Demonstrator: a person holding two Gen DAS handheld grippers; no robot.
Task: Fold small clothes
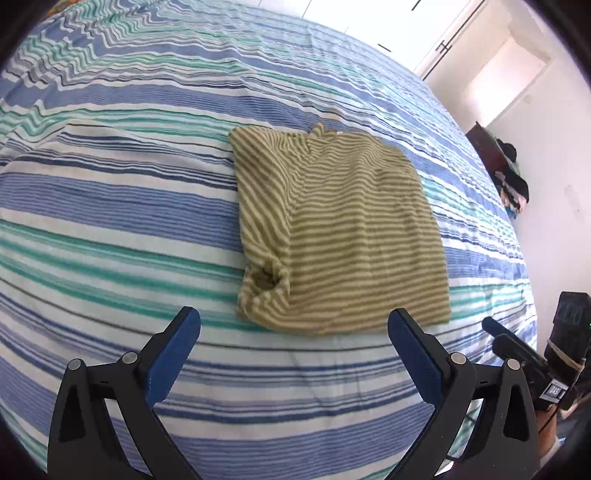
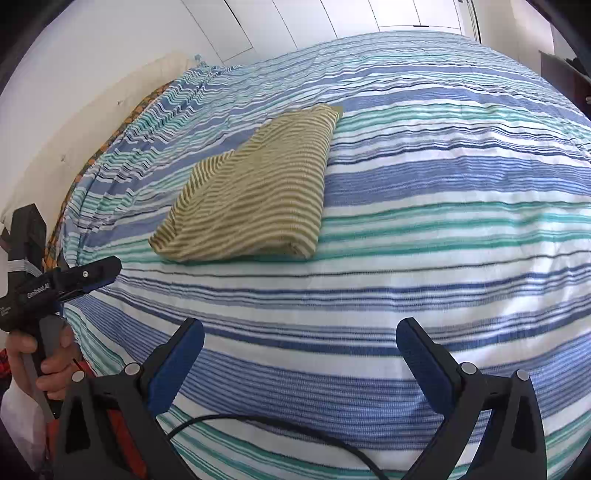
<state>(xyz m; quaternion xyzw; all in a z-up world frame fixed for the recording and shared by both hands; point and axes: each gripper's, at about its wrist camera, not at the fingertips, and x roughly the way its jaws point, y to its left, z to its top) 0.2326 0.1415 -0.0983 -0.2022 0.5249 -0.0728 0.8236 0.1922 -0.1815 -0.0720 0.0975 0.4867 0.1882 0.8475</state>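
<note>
An olive-and-cream striped small garment [image 1: 340, 229] lies folded into a rough rectangle on the bed, with a sleeve opening at its near left corner. My left gripper [image 1: 294, 319] hovers open just short of the garment's near edge, holding nothing. In the right wrist view the same garment [image 2: 258, 199] lies further off, left of centre. My right gripper [image 2: 300, 328] is open and empty above bare bedspread. The left gripper [image 2: 99, 277] also shows at the left edge there, held by a hand [image 2: 55, 365]. The right gripper [image 1: 496, 330] appears at the lower right of the left wrist view.
The blue, green and white striped bedspread [image 1: 129, 221] covers the whole bed. A dark cabinet with piled clothes [image 1: 511, 181] stands by the right wall. A black cable [image 2: 295, 428] runs over the near bed edge. White wardrobe doors [image 2: 295, 22] stand beyond the bed.
</note>
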